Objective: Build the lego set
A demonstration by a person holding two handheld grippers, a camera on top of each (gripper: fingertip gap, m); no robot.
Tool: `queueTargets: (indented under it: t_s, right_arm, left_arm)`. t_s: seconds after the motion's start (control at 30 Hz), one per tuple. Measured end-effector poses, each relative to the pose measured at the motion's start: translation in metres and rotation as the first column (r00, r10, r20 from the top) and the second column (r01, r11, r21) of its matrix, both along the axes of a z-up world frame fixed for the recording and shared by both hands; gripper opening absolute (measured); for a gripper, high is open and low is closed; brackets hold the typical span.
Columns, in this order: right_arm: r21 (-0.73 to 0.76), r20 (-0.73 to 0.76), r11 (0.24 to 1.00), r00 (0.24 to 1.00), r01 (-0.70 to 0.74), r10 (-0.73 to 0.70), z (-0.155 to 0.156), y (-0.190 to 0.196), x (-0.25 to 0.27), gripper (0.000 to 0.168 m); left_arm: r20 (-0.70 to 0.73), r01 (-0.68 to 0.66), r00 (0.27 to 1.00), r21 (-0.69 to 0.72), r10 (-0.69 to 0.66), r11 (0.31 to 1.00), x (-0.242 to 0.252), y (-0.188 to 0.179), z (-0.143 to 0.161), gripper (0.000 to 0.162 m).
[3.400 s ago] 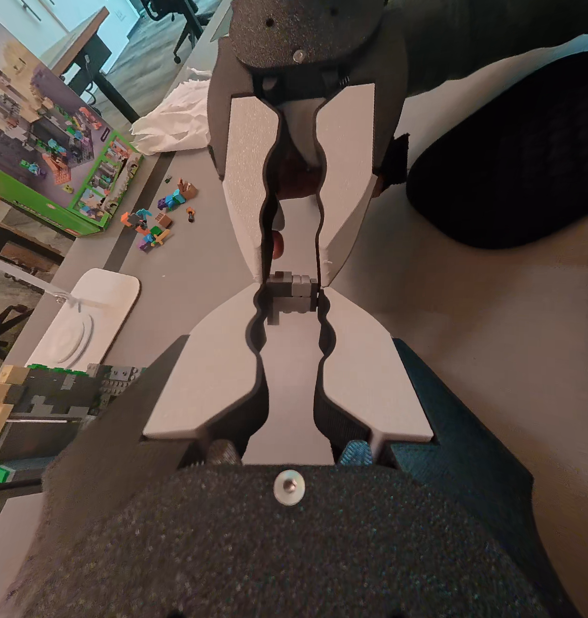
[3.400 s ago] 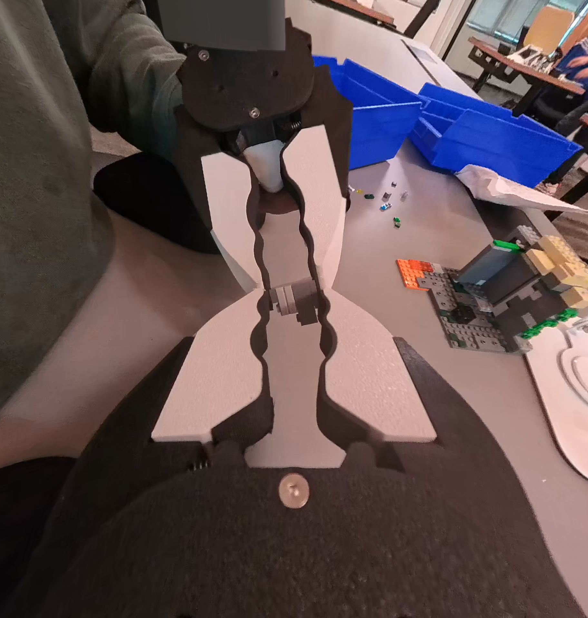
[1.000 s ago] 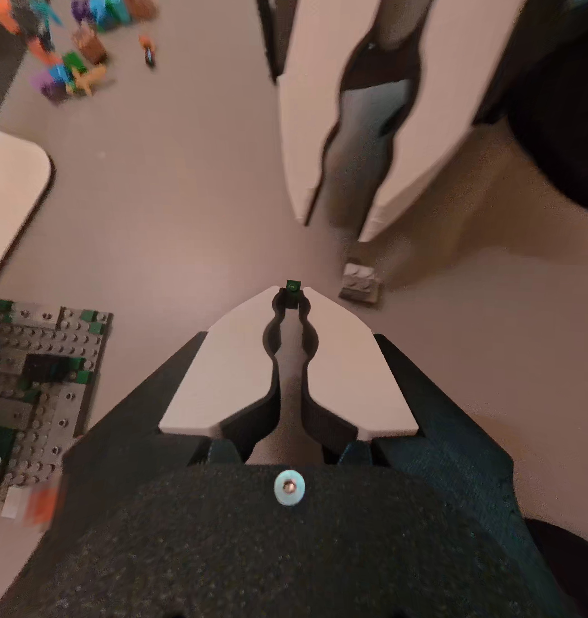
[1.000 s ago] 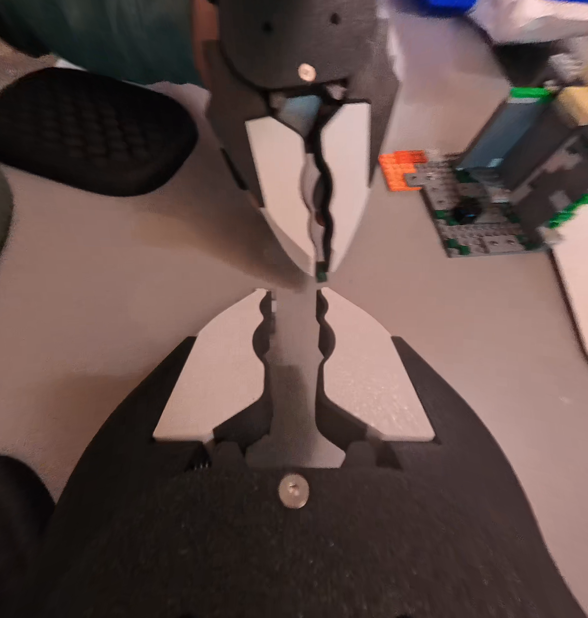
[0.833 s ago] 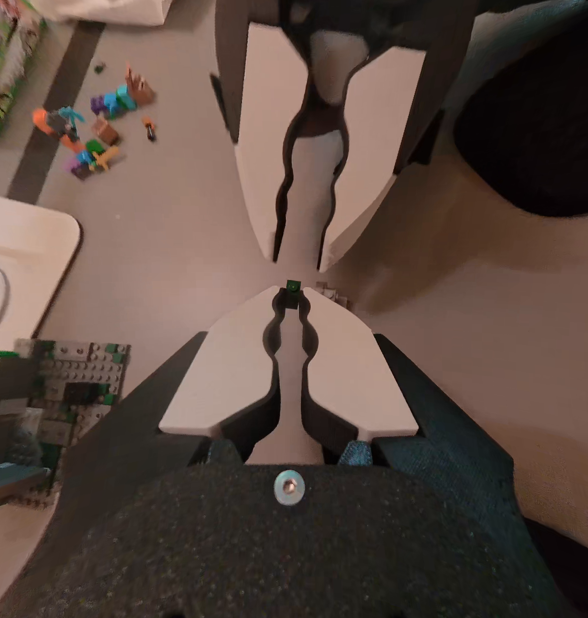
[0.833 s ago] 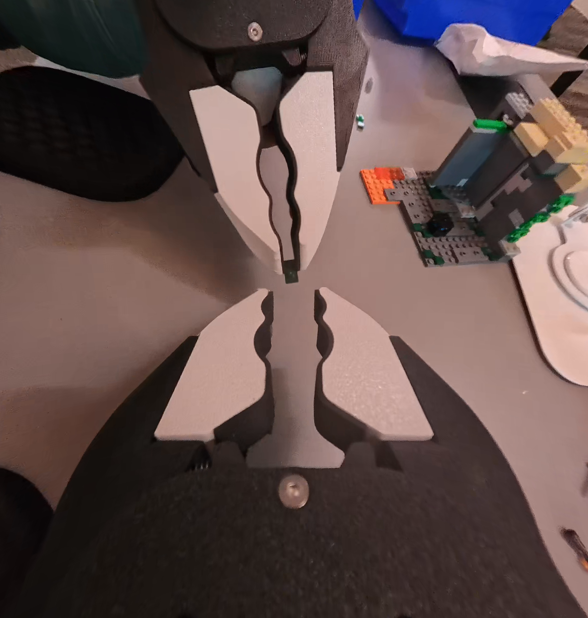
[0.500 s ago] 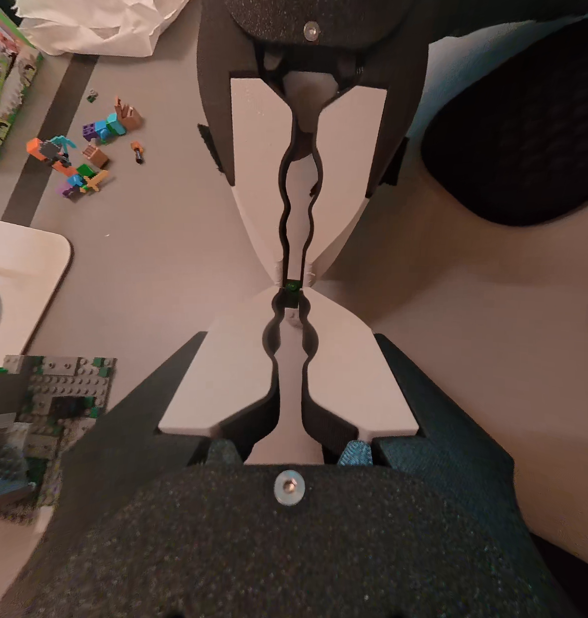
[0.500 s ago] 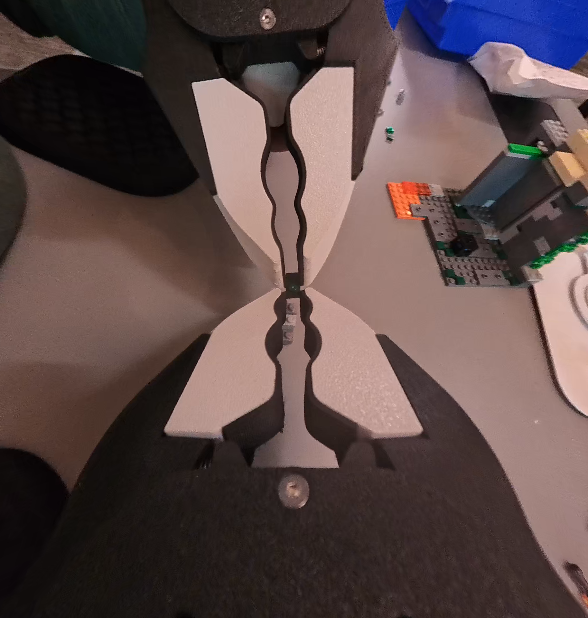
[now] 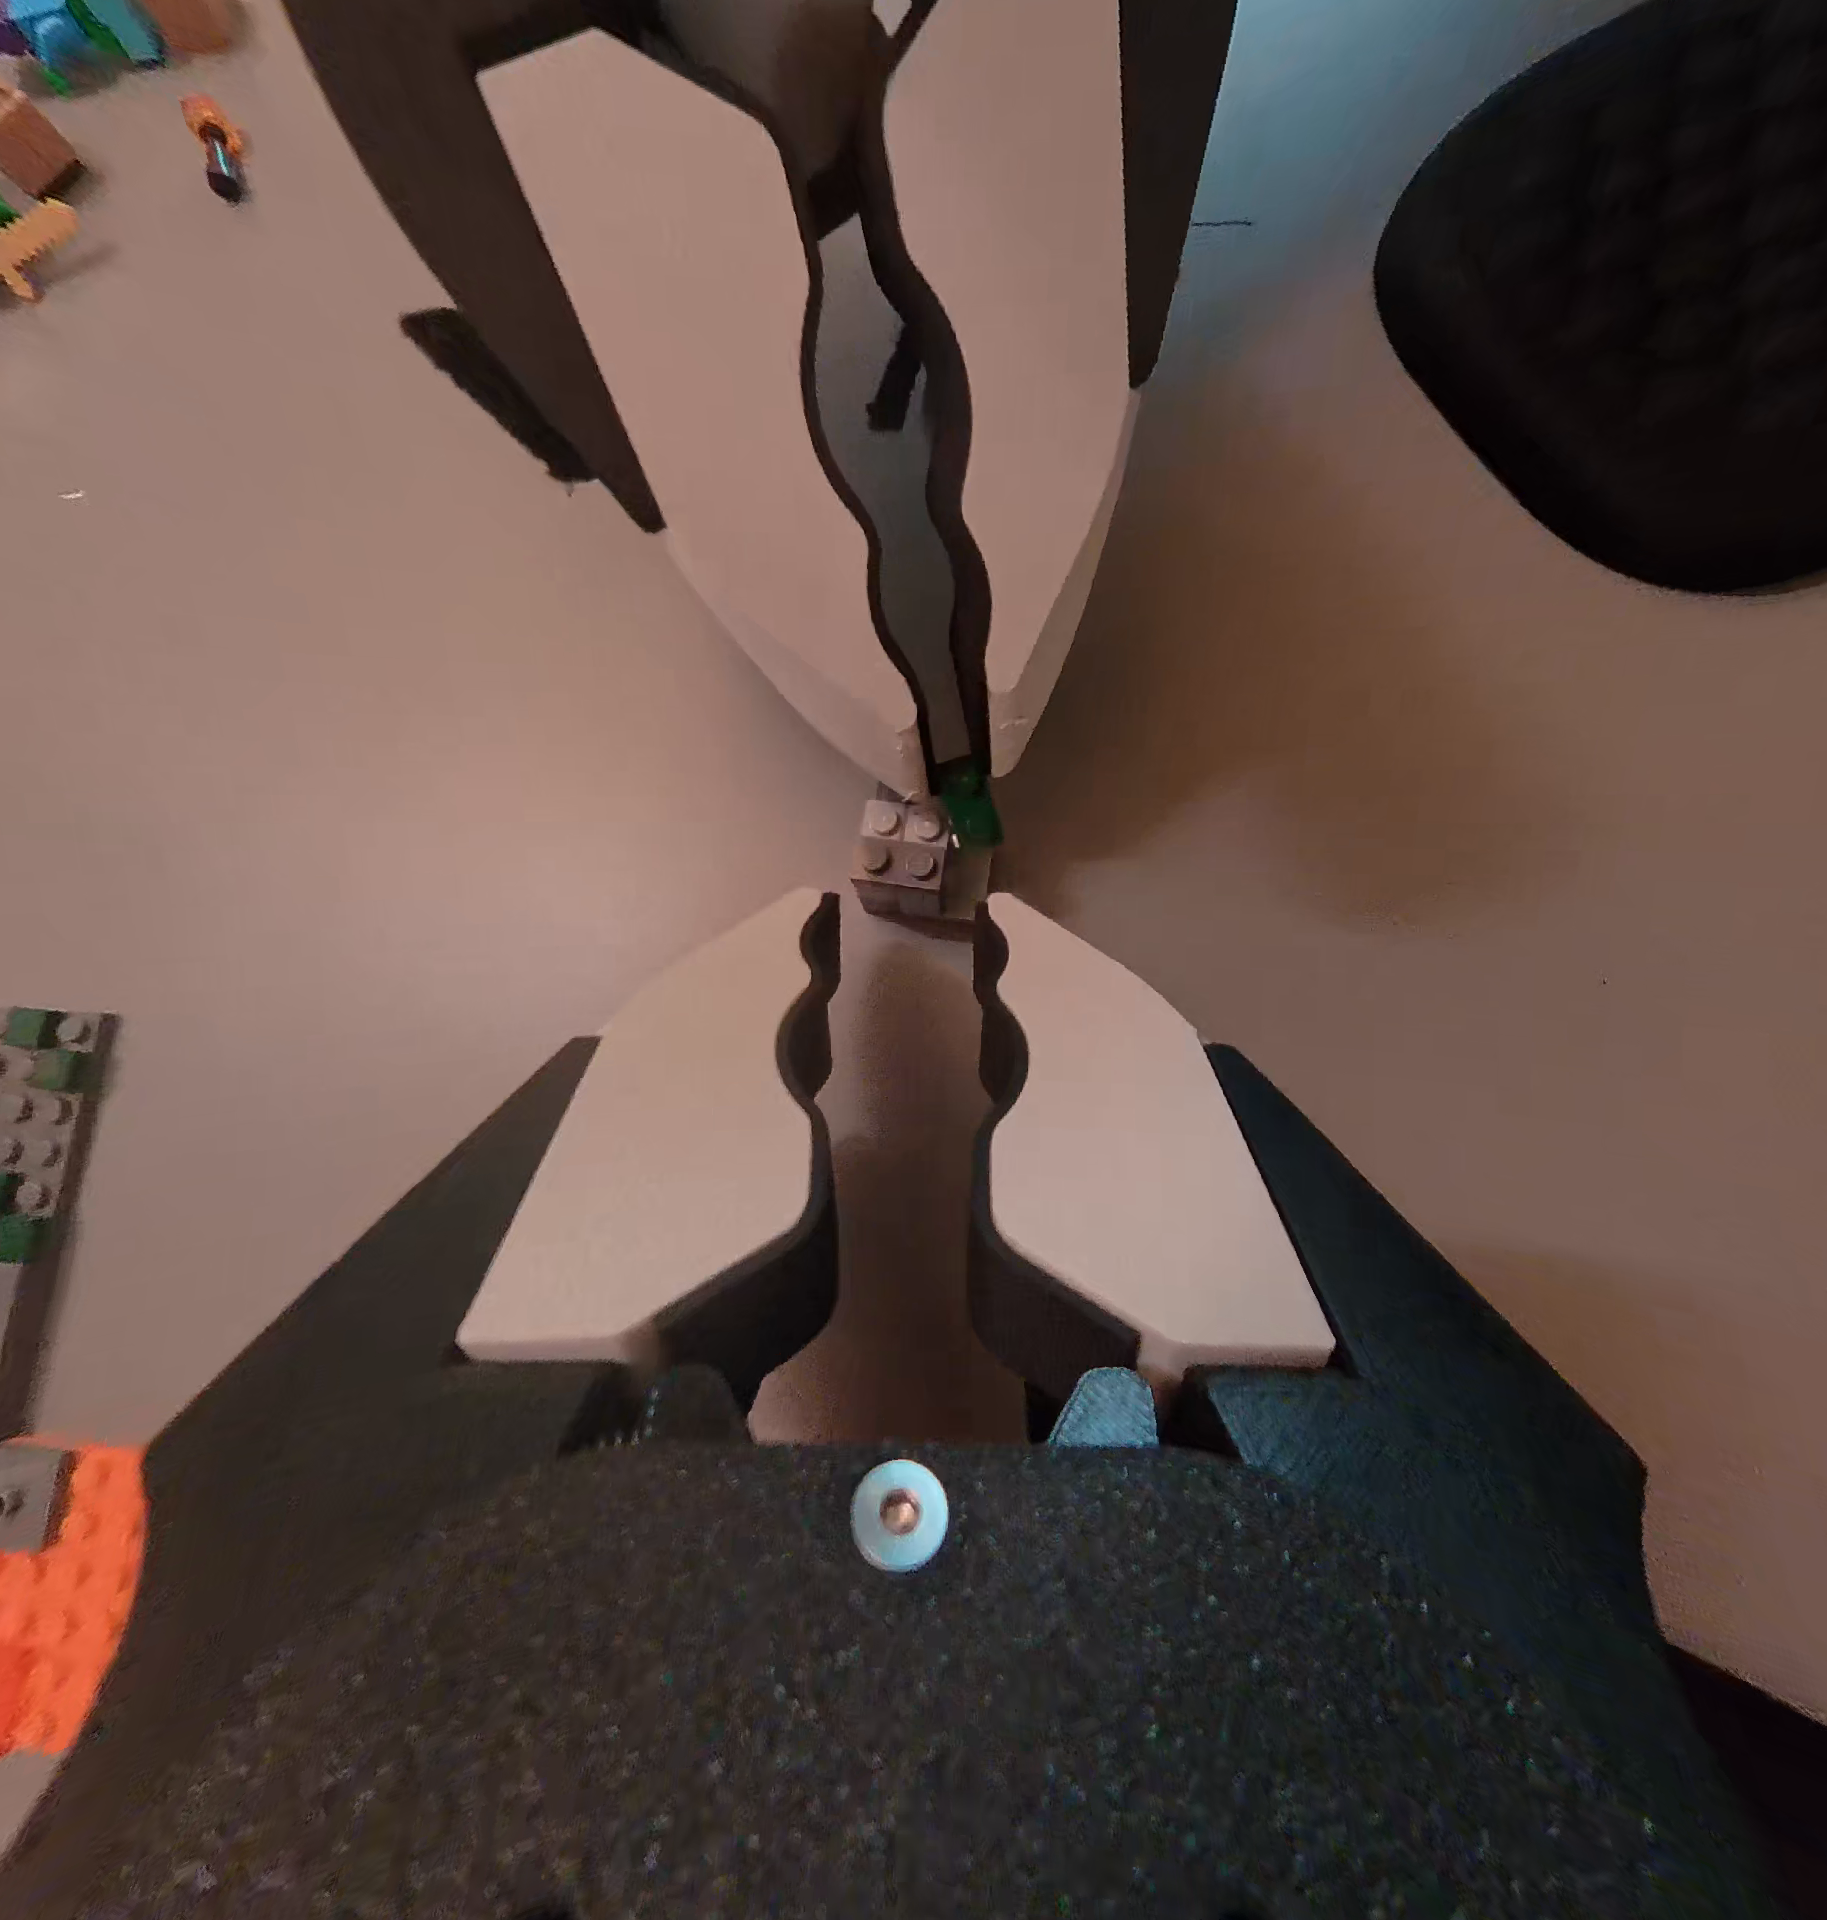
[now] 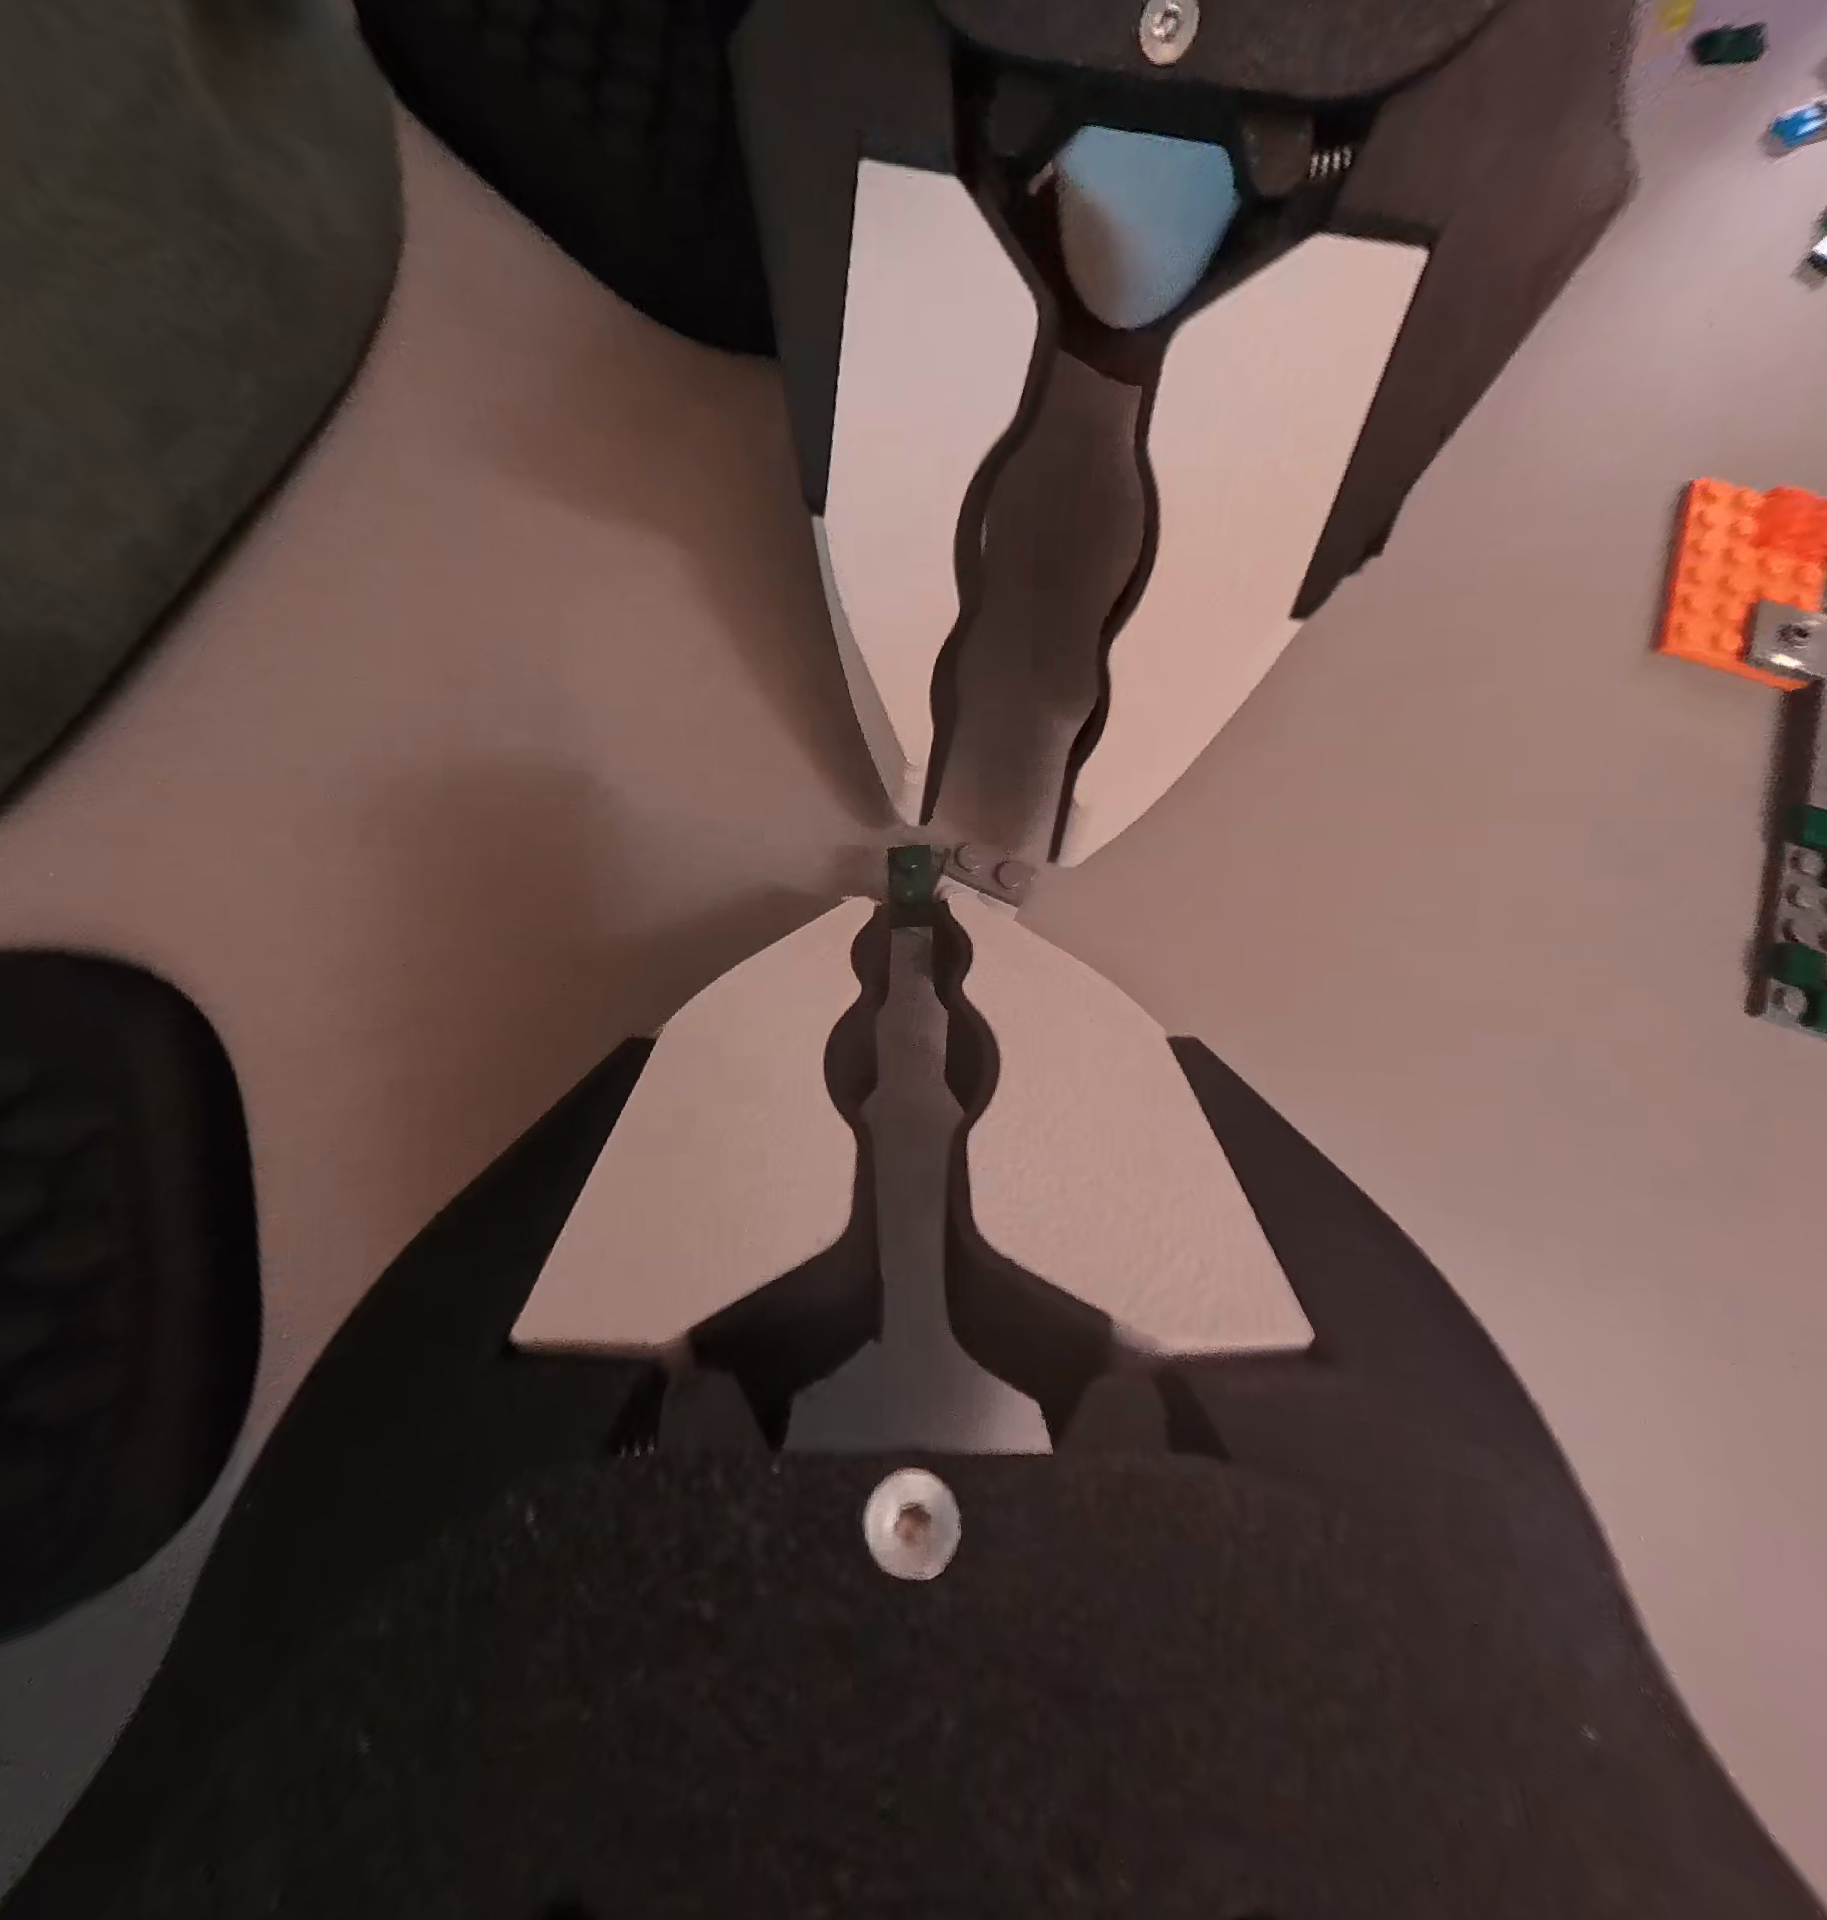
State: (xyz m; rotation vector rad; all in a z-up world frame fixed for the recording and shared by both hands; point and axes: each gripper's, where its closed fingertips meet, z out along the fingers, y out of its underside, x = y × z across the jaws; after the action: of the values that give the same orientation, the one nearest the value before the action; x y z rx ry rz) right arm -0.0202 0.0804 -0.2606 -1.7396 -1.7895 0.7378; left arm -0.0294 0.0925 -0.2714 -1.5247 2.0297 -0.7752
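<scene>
As the left wrist view has it, the grey base plate (image 9: 26, 1132) with green patches lies flat at the far left edge of the counter (image 9: 369, 727), and an orange plate (image 9: 47, 1600) adjoins its near end. Loose coloured pieces (image 9: 15, 208) are scattered at the upper left, well apart from both.

At centre, the left gripper (image 9: 907, 909) points forward and low over the counter with its jaws spread. A small grey brick (image 9: 901, 854), studs up, sits on the counter right at the mouth of those jaws; whether either tip touches it cannot be told. The right gripper (image 9: 959, 774) comes in from the opposite side, tip to tip with the left, jaws drawn close and pinching a small green piece (image 9: 966, 808). That piece is pressed against the right side of the grey brick. A black cushion (image 9: 1636, 312) lies at the upper right, well apart.

From the right wrist view, a black cushion (image 10: 78, 1299) shows at the left edge. The right gripper (image 10: 909, 920) holds the green piece (image 10: 911, 875) at its very tips. The left gripper (image 10: 990, 826) faces it with jaws apart, the grey brick (image 10: 992, 871) just beside the green piece. The orange plate (image 10: 1740, 582) and base plate (image 10: 1823, 852) lie at the far right.
</scene>
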Motion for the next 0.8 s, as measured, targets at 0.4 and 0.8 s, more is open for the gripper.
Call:
queueTargets:
  t_s: [0.4,0.8]
  right_arm:
    - [-0.024,0.076,0.993,0.99,-0.114,0.115,0.0001,0.008,0.0032,0.007]
    - [-0.012,0.128,0.988,0.979,-0.157,0.157,-0.0031,0.0099,0.0048,0.008]
  left_arm:
    - [0.02,0.024,1.0,-0.057,-0.023,0.998,0.0056,0.0,-0.0035,0.019]
    - [0.031,0.038,0.999,-0.056,-0.036,0.998,0.0077,-0.0032,-0.0038,0.018]
